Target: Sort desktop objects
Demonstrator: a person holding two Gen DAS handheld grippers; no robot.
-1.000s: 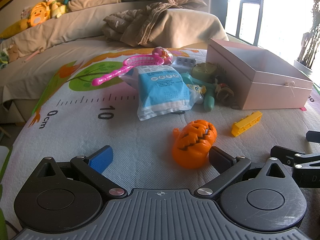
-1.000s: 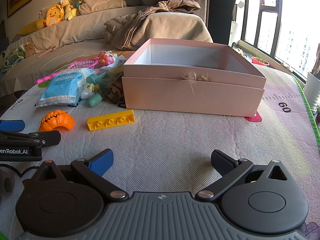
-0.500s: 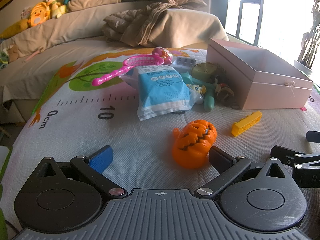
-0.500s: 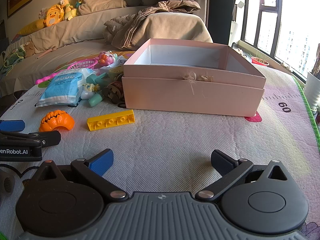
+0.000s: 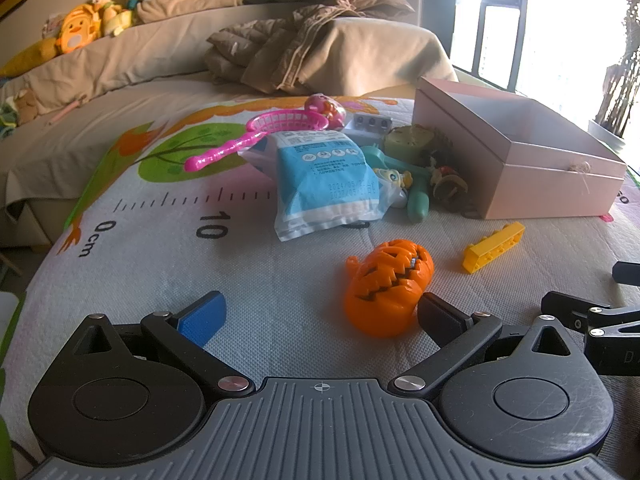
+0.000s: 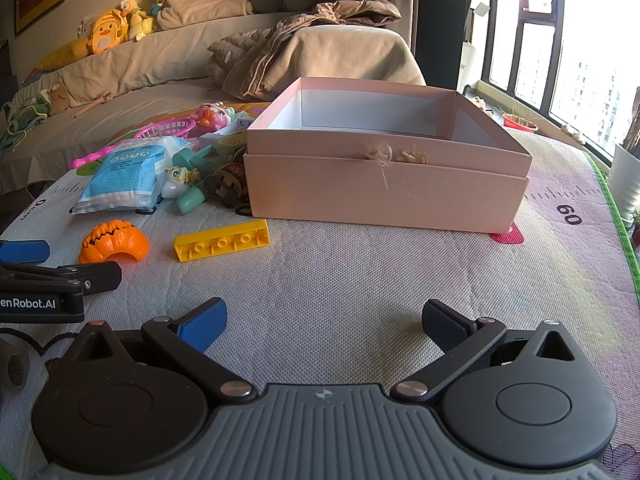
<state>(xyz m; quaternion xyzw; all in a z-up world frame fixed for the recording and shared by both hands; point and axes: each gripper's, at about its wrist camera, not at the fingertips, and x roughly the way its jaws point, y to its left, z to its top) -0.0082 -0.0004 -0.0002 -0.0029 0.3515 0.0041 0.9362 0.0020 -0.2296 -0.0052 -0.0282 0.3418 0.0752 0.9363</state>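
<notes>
My left gripper [image 5: 320, 314] is open low over the mat, and an orange pumpkin toy [image 5: 386, 286] lies just ahead, touching its right finger. A yellow brick [image 5: 494, 246] lies to the right of the pumpkin. Further off are a blue-and-white packet [image 5: 326, 180], a pink net scoop [image 5: 256, 136] and a heap of small toys [image 5: 424, 172] beside an open pink box [image 5: 540, 176]. My right gripper [image 6: 322, 324] is open over bare mat, with the pink box [image 6: 384, 184] ahead, the yellow brick [image 6: 222, 240] and the pumpkin [image 6: 114, 242] to its left.
The ruler-print play mat [image 6: 360, 280] covers the surface. The left gripper [image 6: 60, 276] shows at the left edge of the right wrist view. A beige sofa [image 5: 160, 52] with plush toys and a heaped jacket [image 5: 304, 36] stands behind. Windows are on the right.
</notes>
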